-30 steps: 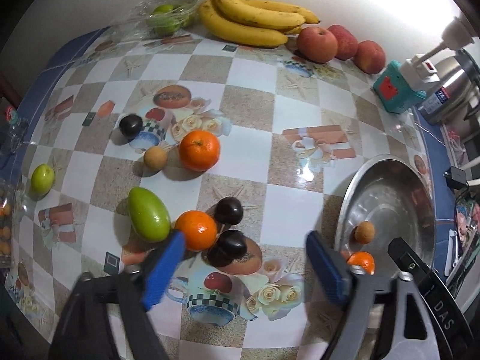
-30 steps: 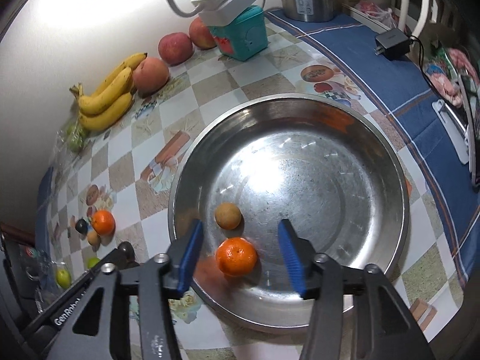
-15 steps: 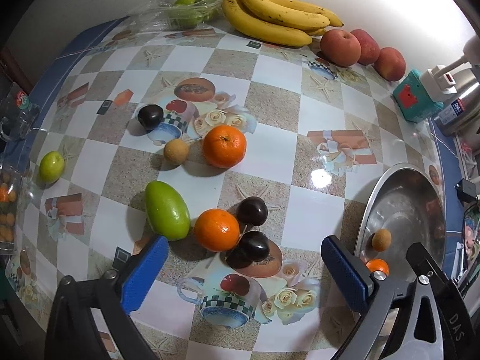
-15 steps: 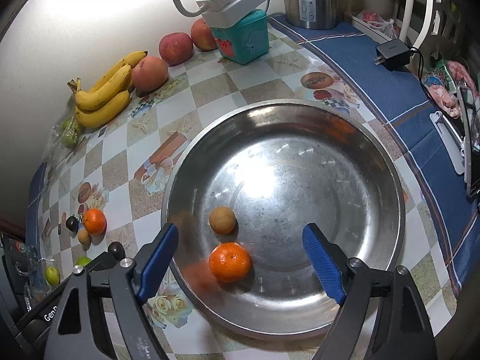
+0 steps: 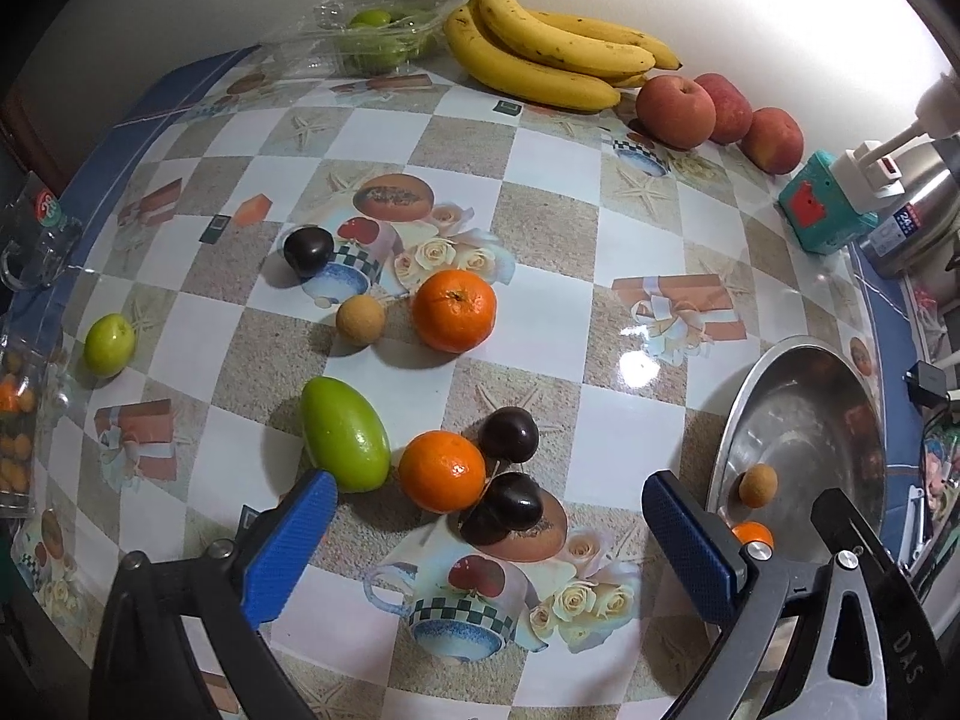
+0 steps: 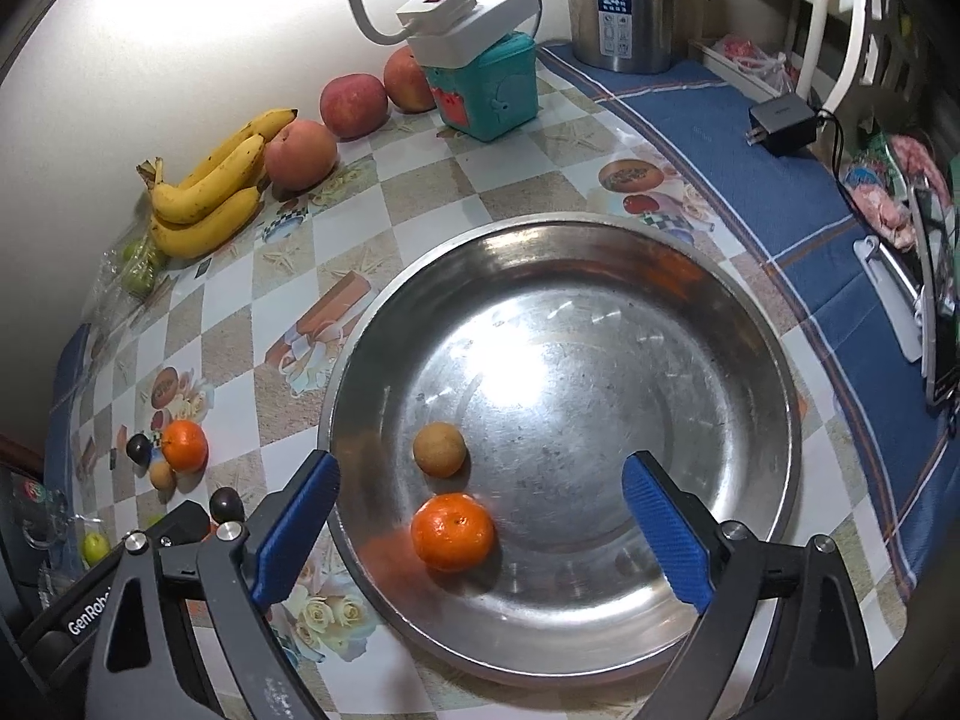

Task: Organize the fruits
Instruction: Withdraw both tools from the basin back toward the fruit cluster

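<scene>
The checked tablecloth [image 5: 552,312] takes up the whole scene, with fruit scattered over its middle and a wide steel basin [image 6: 774,360] at one side, its shallow sloped wall the only real edge near the work. In the basin sit one mandarin [image 6: 453,533] and a small tan round fruit [image 6: 439,449], just beside each other; the right gripper [image 6: 480,531] hangs above them, its jaws opening wide, the mandarin lying between them but untouched by either pad. The bananas [image 5: 540,54] and apples [image 5: 675,108] line the wall, well apart from the rest. The green mango [image 5: 343,433] looks the heaviest loose piece, smooth and likely slick, best taken across its narrow middle. Touching the cluster beside it is a second mandarin [image 5: 441,471], soft-skinned and light I'd guess, so a gentle squeeze across its widest part would do. Dark plums [image 5: 509,433] crowd against it on the basin side, so they may roll when it is lifted. The left gripper [image 5: 480,531] hovers over this cluster with fingers spread fully and nothing in them. A third mandarin [image 5: 454,311] further back has clear cloth around most of it, an easier pick. Between cluster and basin the cloth lies bare, giving open room to carry across
</scene>
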Demonstrator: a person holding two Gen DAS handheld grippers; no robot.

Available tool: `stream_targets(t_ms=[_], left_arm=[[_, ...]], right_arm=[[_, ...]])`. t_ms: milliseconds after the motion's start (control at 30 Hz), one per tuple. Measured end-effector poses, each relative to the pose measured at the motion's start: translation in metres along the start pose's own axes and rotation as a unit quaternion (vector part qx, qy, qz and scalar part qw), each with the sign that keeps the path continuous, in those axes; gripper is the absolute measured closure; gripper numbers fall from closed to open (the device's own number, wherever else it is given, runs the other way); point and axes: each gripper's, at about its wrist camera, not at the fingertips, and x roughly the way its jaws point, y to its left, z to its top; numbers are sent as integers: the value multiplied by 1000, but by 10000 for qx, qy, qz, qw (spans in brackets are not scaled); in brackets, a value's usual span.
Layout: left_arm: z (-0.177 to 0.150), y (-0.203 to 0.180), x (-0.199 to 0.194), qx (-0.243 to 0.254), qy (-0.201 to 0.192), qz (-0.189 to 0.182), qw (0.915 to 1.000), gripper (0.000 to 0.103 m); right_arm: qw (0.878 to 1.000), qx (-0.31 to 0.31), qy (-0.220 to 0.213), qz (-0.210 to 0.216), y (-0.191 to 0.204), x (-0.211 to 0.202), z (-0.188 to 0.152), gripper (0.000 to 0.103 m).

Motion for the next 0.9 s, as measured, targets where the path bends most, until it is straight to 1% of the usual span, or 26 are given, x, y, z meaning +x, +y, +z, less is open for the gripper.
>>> stream_targets(t_ms=[33,233,333,467,600,667,767,900], left_arm=[[0,0,-1,27,0,-24,10000,0],[6,18,-14,-49,-180,6,9998,0],[10,31,-21,-122,-298,98,9994,0],[14,49,-27,-172,-452,297,9984,0],[15,63,-23,-215,-366,210,9989,0],[15,70,-22,-225,-364,269,9987,0],[17,85,-24,-328,-403,348,9980,0],[18,103,-25,-526,-394,307,9974,0]], right_arm=[[10000,-37,-5,-7,1,0,0,0],[9998,-180,-42,94,7,-3,-1,0],[9994,-313,-77,107,15,-4,-3,0],[9980,-526,-23,344,29,-4,-7,0],[9964,-705,41,473,46,-3,-13,0],[9952,-803,50,552,55,-4,-17,0],[9922,-986,93,756,73,-5,-23,0],[9875,-1175,206,1026,92,-3,-32,0]])
